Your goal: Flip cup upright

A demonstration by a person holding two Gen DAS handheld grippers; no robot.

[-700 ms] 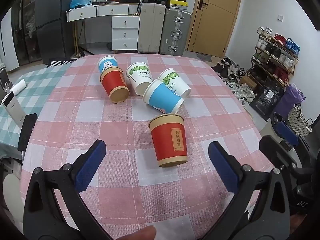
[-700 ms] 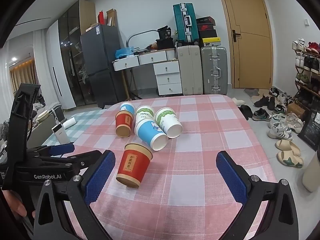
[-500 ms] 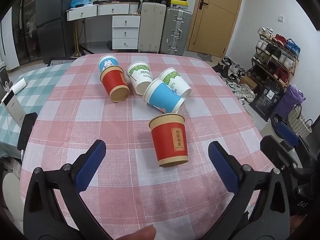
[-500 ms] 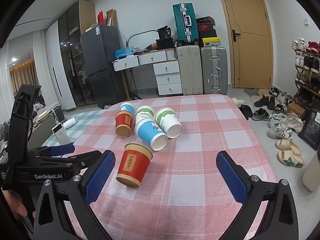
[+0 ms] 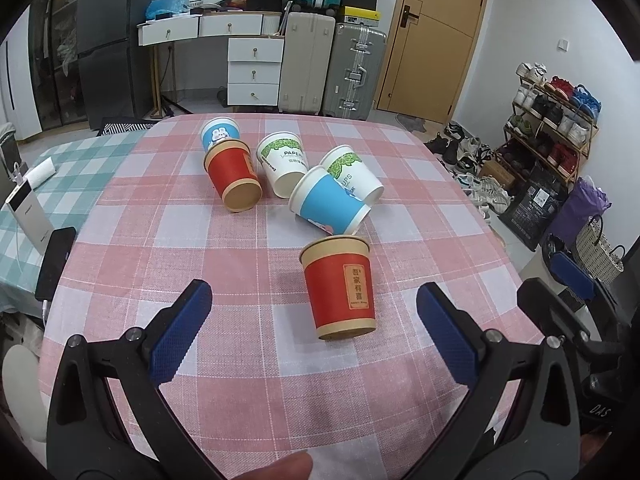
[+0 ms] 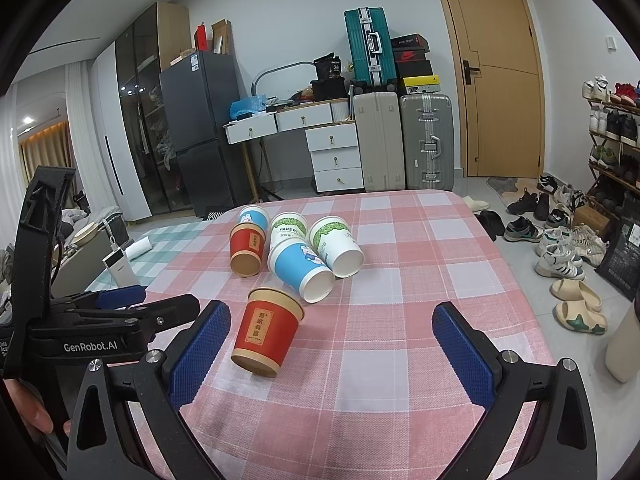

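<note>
Several paper cups are on a pink checked tablecloth [image 5: 224, 240]. The nearest red cup [image 5: 339, 286] [image 6: 267, 330] stands upright, apart from the rest. Behind it a blue cup [image 5: 329, 203] [image 6: 301, 268], two white-and-green cups [image 5: 282, 162] [image 5: 354, 178] and a second red cup [image 5: 233, 178] [image 6: 247, 250] lie on their sides. A small blue rabbit cup [image 5: 219, 133] is at the back. My left gripper [image 5: 316, 334] is open and empty, just short of the near red cup. My right gripper [image 6: 330, 354] is open and empty, with that cup ahead to its left.
A teal checked cloth [image 5: 68, 168] with a power bank [image 5: 28, 216] and a phone [image 5: 54, 262] lies at the left. The table's right edge drops to a floor with shoes [image 6: 568, 256]. The left gripper's body [image 6: 80, 336] shows at the right view's left.
</note>
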